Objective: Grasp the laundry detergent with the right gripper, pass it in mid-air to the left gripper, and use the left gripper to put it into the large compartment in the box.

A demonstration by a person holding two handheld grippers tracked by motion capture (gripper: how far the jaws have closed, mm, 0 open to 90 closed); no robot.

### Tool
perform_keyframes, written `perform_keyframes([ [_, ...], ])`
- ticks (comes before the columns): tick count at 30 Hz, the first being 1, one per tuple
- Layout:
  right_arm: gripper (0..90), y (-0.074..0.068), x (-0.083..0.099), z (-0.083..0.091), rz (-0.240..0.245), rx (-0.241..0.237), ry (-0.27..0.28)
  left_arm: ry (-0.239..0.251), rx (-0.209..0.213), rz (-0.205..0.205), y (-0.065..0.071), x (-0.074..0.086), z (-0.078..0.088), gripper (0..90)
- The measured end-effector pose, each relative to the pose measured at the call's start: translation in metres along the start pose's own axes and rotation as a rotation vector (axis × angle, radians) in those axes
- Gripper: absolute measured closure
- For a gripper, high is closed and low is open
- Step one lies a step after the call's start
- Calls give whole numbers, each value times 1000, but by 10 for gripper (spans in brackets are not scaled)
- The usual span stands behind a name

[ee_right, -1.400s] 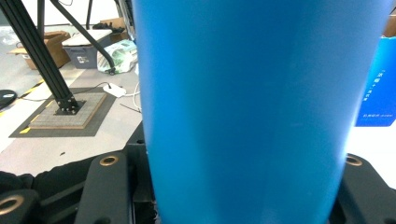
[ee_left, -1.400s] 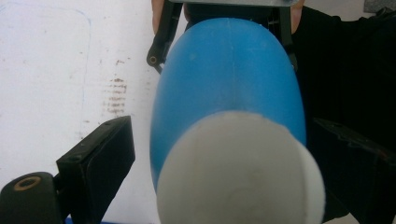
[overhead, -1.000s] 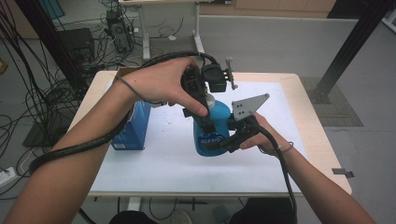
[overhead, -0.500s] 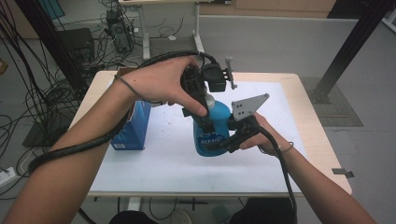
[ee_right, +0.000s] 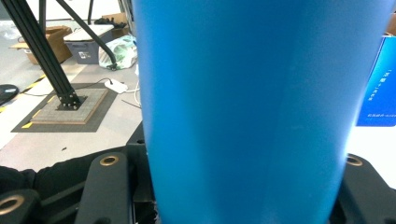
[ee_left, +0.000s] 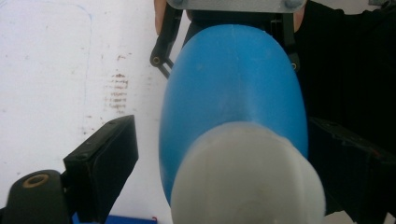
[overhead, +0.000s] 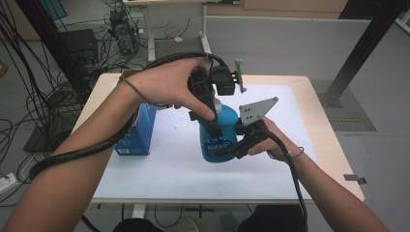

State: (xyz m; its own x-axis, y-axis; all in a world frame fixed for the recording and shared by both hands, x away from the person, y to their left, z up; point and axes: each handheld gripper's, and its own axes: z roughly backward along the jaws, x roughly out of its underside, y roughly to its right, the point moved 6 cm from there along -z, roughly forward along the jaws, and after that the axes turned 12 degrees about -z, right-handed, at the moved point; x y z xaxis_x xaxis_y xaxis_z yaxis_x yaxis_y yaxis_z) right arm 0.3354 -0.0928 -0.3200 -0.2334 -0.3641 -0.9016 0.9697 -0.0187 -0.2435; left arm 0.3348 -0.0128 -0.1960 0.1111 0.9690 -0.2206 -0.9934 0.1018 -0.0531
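Blue bottle (overhead: 220, 137) stands upright, right gripper (overhead: 232, 147) jaws clamped on it, left gripper (overhead: 212, 118) jaws closing, apart around its cap (ee_left: 247, 175).

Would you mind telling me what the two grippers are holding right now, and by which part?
The right gripper clamps the blue bottle around its lower body. The left gripper's jaws straddle its white cap, one plainly clear of it, and have just been closing.

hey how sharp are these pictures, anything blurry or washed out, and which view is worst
Left gripper view is worst: the white cap is a soft blur up close, and the white mat looks washed out. Right gripper view: the blue bottle is smooth and featureless so near the lens, while the floor behind is fairly sharp. High view: even light, slightly soft, no strong glare.
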Motion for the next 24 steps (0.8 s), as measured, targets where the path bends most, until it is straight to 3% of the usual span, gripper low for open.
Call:
perform_keyframes([
  [24, 420, -1, -3, 2, 9, -3, 7, -27, 6, -16, 0, -5, 2, 277],
])
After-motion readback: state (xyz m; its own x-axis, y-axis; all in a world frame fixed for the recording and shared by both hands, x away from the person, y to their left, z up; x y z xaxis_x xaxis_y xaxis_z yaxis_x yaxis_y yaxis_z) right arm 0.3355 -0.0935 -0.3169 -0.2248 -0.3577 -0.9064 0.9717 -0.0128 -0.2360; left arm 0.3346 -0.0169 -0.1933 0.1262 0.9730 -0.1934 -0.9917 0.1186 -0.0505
